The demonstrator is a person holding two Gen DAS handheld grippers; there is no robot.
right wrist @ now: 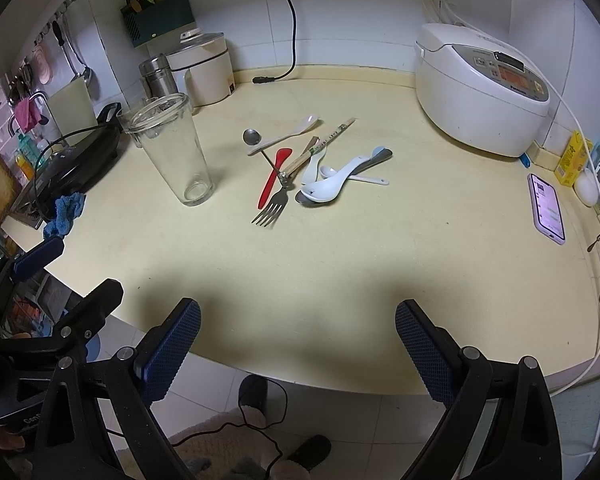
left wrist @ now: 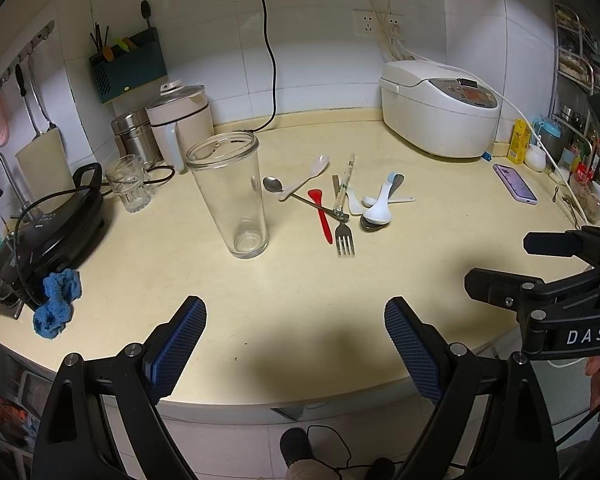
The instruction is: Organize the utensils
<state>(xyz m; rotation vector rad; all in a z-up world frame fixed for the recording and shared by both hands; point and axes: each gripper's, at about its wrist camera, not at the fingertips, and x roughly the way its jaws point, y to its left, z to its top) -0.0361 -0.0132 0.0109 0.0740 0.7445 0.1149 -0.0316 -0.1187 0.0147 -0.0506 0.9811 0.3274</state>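
A tall empty glass [left wrist: 230,196] [right wrist: 172,152] stands upright on the cream counter [left wrist: 300,288]. To its right lies a loose heap of utensils: a metal fork [left wrist: 344,236] [right wrist: 274,206], a red plastic spoon [left wrist: 322,212] [right wrist: 272,178], a steel spoon [left wrist: 274,185] [right wrist: 252,136], white ceramic spoons [left wrist: 376,210] [right wrist: 328,186] and chopsticks [left wrist: 346,182] [right wrist: 326,140]. My left gripper [left wrist: 296,336] hangs open over the counter's near edge, nothing between its blue pads. My right gripper [right wrist: 298,340] is likewise open and empty, well short of the heap.
A white rice cooker [left wrist: 440,108] sits at the back right, a phone [left wrist: 515,183] near the right edge. At the left are a black griddle [left wrist: 56,220], a blue cloth [left wrist: 56,300], a small glass [left wrist: 128,184], a kettle [left wrist: 180,124] and a wall utensil holder [left wrist: 128,64].
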